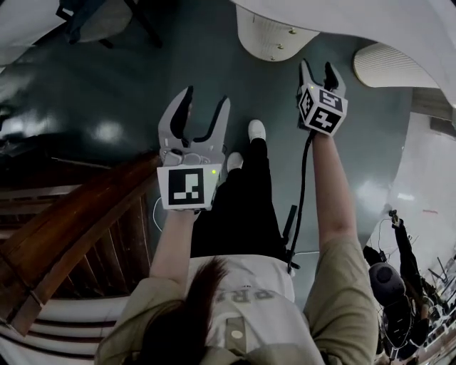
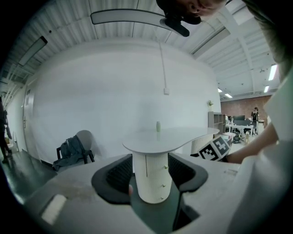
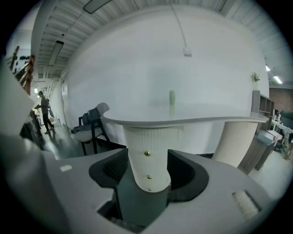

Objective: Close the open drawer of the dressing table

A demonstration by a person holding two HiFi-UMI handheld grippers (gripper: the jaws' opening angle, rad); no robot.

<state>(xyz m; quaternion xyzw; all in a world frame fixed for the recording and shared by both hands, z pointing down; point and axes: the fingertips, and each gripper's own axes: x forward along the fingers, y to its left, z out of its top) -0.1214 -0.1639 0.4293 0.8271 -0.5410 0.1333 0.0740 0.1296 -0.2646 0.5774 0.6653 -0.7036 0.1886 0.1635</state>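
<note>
The white dressing table (image 1: 342,18) lies ahead, its ribbed round pedestal (image 1: 267,36) carrying drawers with small gold knobs (image 3: 147,153). Both gripper views show that pedestal (image 2: 153,178) straight ahead and some way off, framed between the jaws. I cannot make out a drawer front standing out of it. My left gripper (image 1: 206,100) is held above the dark floor, open and empty. My right gripper (image 1: 318,68) is further forward and nearer the table, also open and empty. Its marker cube (image 2: 215,148) shows in the left gripper view.
A small pale bottle (image 3: 172,97) stands on the tabletop. A second ribbed pedestal (image 1: 388,68) is at the right. A chair with clothes (image 2: 71,151) stands left of the table. Brown wooden framing (image 1: 78,221) is beside my left arm. Another person (image 1: 388,285) stands at right.
</note>
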